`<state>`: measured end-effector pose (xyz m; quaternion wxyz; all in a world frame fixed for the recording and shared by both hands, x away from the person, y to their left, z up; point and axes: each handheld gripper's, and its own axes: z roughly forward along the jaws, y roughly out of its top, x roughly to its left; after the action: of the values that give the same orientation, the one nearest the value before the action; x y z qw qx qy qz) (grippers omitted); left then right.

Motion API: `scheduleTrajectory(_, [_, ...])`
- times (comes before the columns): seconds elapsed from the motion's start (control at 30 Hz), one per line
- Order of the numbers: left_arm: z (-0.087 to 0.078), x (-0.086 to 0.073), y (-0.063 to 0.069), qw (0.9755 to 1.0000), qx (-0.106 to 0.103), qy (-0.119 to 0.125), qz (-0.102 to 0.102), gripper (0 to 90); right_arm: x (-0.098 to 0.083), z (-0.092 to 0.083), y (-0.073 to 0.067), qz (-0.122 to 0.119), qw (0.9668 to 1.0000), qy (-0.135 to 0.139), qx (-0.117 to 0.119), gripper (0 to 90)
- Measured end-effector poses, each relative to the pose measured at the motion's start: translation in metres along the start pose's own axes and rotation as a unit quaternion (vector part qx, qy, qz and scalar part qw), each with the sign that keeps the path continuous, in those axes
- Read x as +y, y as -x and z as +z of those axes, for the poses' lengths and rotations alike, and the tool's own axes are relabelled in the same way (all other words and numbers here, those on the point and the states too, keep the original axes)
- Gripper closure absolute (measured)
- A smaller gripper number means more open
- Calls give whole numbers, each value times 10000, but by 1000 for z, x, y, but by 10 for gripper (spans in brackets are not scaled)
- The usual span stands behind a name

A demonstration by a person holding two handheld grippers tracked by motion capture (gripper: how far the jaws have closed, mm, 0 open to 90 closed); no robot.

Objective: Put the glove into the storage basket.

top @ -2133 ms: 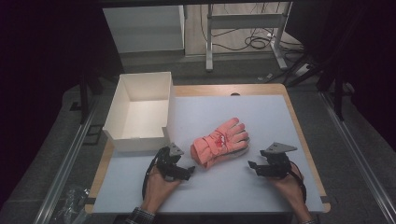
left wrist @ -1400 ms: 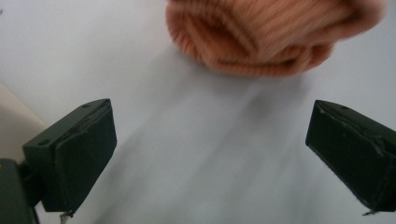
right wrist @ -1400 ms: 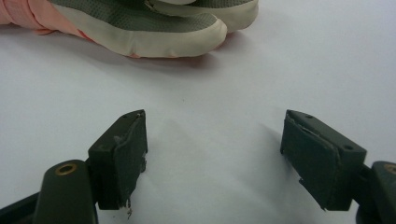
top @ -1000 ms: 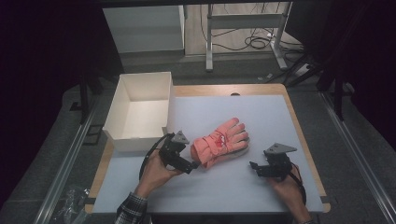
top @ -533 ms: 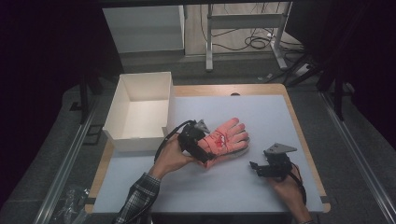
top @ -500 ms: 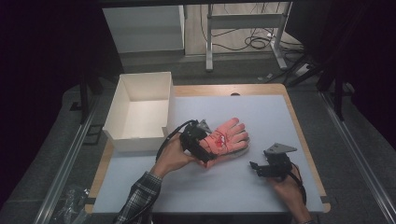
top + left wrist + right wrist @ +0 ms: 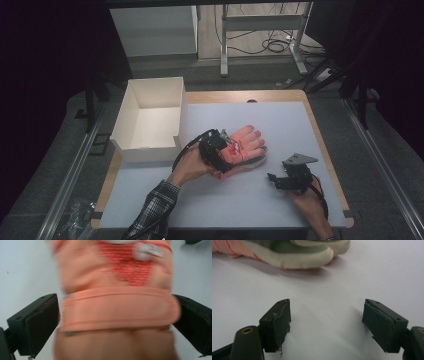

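A salmon-pink glove point(image 7: 246, 144) with a red patch lies flat on the white mat point(image 7: 285, 117), fingers pointing away to the right. My left gripper point(image 7: 226, 154) has come over its wrist end. In the left gripper view the glove's cuff band point(image 7: 117, 311) lies between the two wide-apart jaws, blurred, and it does not look squeezed. My right gripper point(image 7: 274, 181) rests on the mat to the right of the glove, apart from it. Its jaws point(image 7: 325, 322) stand open over bare mat, with the glove's grey and white underside point(image 7: 294, 252) just beyond them.
An open white box point(image 7: 150, 150) stands at the mat's left, close to the left hand. The mat lies on a wooden tabletop point(image 7: 327, 150) whose edge shows at the right. A white cabinet and a metal frame with cables stand beyond the table.
The left hand has moved right and forward, from the mat beside the glove's cuff onto the cuff itself. The glove lies where it was, and the right gripper has stayed in place.
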<state>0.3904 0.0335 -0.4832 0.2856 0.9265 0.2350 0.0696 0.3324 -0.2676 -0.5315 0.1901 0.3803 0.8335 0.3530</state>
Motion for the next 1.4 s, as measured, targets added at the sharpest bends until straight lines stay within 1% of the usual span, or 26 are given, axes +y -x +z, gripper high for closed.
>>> scheduleTrajectory(0.03, [-1, 0, -1, 9999, -117, 1, -58, 0, 0, 0, 0, 0, 10000, 0, -1, 230])
scheduleTrajectory(0.07, [0, -1, -1, 9999, -155, -16, -65, 0, 0, 0, 0, 2, 10000, 0, 0, 230])
scheduleTrajectory(0.13, [5, -2, 0, 9996, -240, -144, -56, 0, 0, 0, 0, 2, 10000, 0, 1, 230])
scheduleTrajectory(0.17, [8, -2, 1, 9995, -234, -213, -41, 0, 0, 0, 0, 0, 10000, 0, 0, 230])
scheduleTrajectory(0.23, [15, -3, 3, 9994, -120, -314, -8, 0, 0, 0, 0, -3, 10000, 0, -2, 230])
scheduleTrajectory(0.37, [25, -4, 2, 9987, -188, -479, -40, 0, 0, 0, 0, -2, 10000, -2, -3, 230])
scheduleTrajectory(0.43, [29, -5, 2, 9985, -217, -500, -55, 0, 0, 0, 0, -2, 10000, -1, -3, 230])
scheduleTrajectory(0.53, [32, -5, 2, 9984, -133, -534, -110, 0, 0, 0, 0, -1, 10000, -1, -4, 230])
scheduleTrajectory(0.63, [38, -5, 7, 9975, -75, -699, -18, 0, 0, 0, 0, -3, 10000, -2, -7, 230])
scheduleTrajectory(0.7, [42, -6, 11, 9969, -35, -779, 95, 0, 0, 0, 0, -4, 10000, -2, -7, 230])
scheduleTrajectory(0.73, [41, -6, 12, 9971, -43, -762, 73, 1, 0, 0, 0, -4, 10000, -2, -6, 230])
scheduleTrajectory(0.77, [41, -7, 11, 9971, -101, -757, 30, 16, 0, 0, 0, -4, 10000, -1, -7, 230])
scheduleTrajectory(0.83, [38, -8, 12, 9976, -120, -684, -19, 68, 0, 0, 0, -3, 10000, -3, -5, 230])
scheduleTrajectory(0.87, [35, -8, 13, 9976, -112, -685, -48, 152, 0, 0, 0, -5, 10000, -4, -6, 230])
scheduleTrajectory(0.9, [35, -8, 13, 9976, -112, -685, -48, 184, 0, 0, 0, -5, 10000, -4, -6, 230])
scheduleTrajectory(0.93, [34, -7, 14, 9975, -93, -698, -53, 184, 0, 0, 0, -4, 10000, -4, -7, 230])
scheduleTrajectory(1.07, [27, -6, 16, 9978, -111, -650, -62, 347, 0, 0, 0, -5, 10000, -5, -8, 230])
scheduleTrajectory(1.13, [24, -7, 16, 9983, -84, -575, -66, 379, 0, 0, 0, -8, 10000, -3, -8, 230])
scheduleTrajectory(1.27, [19, -8, 11, 9986, -228, -405, -261, 411, 0, 0, 0, -8, 10000, 0, -7, 230])
scheduleTrajectory(1.4, [12, -4, 7, 9986, -127, -309, -399, 411, 0, 0, 0, -5, 10000, -2, -6, 230])
